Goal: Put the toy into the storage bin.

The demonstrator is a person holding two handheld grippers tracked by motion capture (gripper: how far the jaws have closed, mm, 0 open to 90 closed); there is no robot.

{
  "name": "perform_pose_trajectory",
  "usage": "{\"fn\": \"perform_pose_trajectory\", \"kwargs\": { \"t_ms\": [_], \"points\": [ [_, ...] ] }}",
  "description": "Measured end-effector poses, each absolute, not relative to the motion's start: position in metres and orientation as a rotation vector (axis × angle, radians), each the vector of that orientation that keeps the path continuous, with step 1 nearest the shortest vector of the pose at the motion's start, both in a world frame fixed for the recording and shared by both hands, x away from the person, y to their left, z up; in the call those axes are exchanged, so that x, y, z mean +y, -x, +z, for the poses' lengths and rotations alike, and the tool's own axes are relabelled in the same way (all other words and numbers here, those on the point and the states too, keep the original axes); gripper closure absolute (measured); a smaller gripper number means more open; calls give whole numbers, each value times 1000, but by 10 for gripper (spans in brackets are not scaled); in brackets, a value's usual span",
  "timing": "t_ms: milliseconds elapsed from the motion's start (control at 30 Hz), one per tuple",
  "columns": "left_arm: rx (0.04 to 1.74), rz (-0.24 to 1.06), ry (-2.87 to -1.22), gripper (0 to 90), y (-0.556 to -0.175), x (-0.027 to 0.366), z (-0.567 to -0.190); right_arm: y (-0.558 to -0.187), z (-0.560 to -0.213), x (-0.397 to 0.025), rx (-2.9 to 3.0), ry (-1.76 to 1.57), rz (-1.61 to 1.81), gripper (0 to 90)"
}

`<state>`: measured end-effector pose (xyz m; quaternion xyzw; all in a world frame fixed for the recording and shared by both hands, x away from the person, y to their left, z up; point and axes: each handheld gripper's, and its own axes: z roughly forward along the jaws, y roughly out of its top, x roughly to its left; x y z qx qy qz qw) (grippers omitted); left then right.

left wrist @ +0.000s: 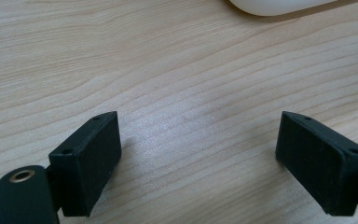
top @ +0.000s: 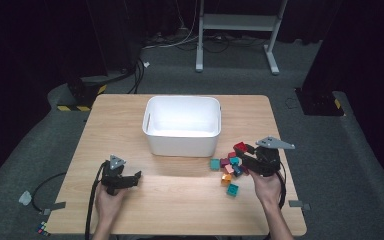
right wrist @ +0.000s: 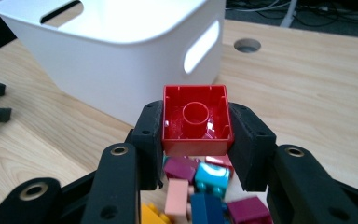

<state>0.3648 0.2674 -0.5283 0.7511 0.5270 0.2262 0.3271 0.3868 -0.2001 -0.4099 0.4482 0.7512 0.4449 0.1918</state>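
STEP: carrying a brick to the bin | RIGHT: right claw (right wrist: 196, 135) clamps red hollow brick (right wrist: 195, 120), centre frame, above the brick pile (right wrist: 200, 193) | LEFT: left claw (left wrist: 196, 158) spread wide, idle over bare worktop (left wrist: 168, 70) | NEXT: probably lift over the white bin (right wrist: 121, 51) wall, upper left, then release.

A light wooden table (top: 130, 115) carries a white bin (top: 182, 125) and scattered toy bricks (top: 228, 170).

Bin (top: 182, 131) mid-table, blocks (top: 228, 169) right of it, nearer the person
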Motion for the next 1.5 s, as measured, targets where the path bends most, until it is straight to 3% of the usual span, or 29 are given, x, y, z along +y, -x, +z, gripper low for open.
{"fn": "perform_pose_trajectory", "kwargs": {
  "t_ms": [767,1500],
  "points": [
    [1380,592,-1964,145,-364,267,-528,-441,-358,-138,2155,-1108,1289,588],
    [1381,594,-1961,147,-364,267,-528,-489,-358,-87,2264,-1119,1206,586]
  ]
}}
